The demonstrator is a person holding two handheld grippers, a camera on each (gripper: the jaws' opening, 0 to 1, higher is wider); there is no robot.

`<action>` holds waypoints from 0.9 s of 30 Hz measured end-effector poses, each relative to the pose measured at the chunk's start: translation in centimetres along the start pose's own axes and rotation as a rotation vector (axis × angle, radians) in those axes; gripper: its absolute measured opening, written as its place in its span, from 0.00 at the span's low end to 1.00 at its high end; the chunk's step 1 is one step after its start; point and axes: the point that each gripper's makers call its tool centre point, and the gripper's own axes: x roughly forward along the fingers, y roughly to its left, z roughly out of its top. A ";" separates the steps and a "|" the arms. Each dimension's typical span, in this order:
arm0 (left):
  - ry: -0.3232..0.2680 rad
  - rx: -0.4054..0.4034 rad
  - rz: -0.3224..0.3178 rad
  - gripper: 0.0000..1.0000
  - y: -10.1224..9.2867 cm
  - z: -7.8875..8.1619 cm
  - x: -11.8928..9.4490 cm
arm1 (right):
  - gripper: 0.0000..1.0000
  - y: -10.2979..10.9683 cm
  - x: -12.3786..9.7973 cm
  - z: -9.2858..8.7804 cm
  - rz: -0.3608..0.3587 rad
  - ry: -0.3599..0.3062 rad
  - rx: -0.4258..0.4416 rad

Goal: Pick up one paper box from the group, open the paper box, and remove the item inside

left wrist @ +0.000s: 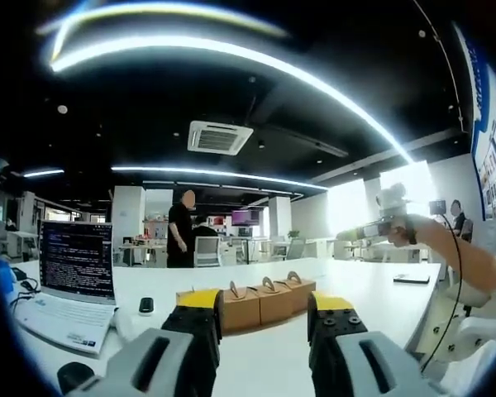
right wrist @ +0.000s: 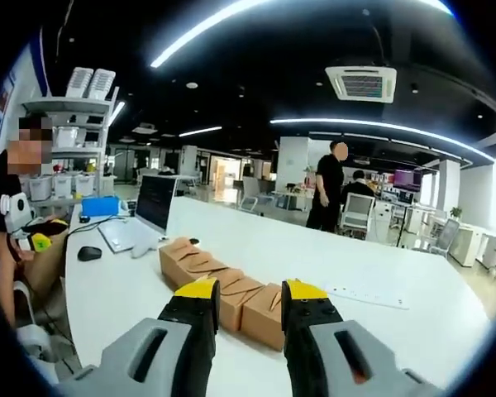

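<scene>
Left gripper (left wrist: 263, 318): yellow-tipped black jaws parted, holding nothing, raised above the table (left wrist: 372, 298); row of brown paper boxes (left wrist: 260, 299) straight ahead between the jaws, near but not touched, resting on the white tabletop, each with a looped handle on top.

Right gripper (right wrist: 244, 308): jaws likewise parted and empty; same row of boxes (right wrist: 219, 289) just beyond the tips, running away toward the upper left, nearest box showing between the jaws; contact not apparent.

In the left gripper view: open laptop (left wrist: 70, 277) with lit screen left of the boxes; small dark object (left wrist: 146, 305) between laptop and boxes; a person's forearm (left wrist: 455, 248) reaching in from the right, holding a device.

In the right gripper view: laptop (right wrist: 145, 213) beyond the far end of the row; black mouse (right wrist: 89, 253) to its left; blue box (right wrist: 100, 206) further back; seated person (right wrist: 8, 223) at the left edge; white shelf (right wrist: 66, 141) with containers behind.

Room: open office; dark ceiling with curved light strips and a ceiling vent (left wrist: 219, 137); standing person in black (right wrist: 326, 194) past the table; desks and chairs behind.
</scene>
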 end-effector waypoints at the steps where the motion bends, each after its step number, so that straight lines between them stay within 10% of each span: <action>1: 0.001 0.000 -0.001 0.42 0.0 0.0 0.0 | 0.31 0.1 0.0 0.0 0.001 0.002 0.002; 27: 0.005 -0.011 -0.007 0.42 -0.3 -0.1 0.1 | 0.30 0.0 2.7 0.0 0.012 0.042 0.008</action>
